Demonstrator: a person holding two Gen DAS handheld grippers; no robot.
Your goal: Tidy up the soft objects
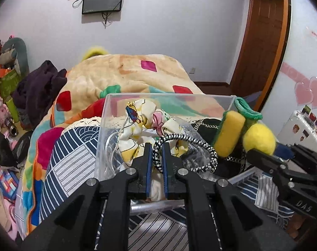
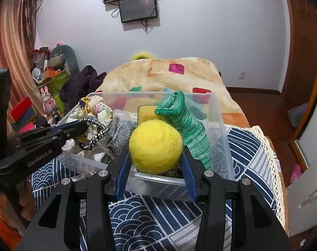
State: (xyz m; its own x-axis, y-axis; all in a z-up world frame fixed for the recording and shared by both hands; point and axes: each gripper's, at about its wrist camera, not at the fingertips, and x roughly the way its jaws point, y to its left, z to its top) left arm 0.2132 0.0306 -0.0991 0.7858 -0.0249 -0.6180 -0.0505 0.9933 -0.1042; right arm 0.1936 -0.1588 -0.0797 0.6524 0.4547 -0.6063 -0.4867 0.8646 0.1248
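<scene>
Cord loop pinched btwn left fingers; ball gripped btwn right fingers.

The left gripper pinches a black-and-white braided cord loop over the clear plastic bin, where a floral cloth lies bunched. At the bin's right side the right gripper holds a yellow felt ball (a yellow sponge and green knit sock just beside it).
</scene>
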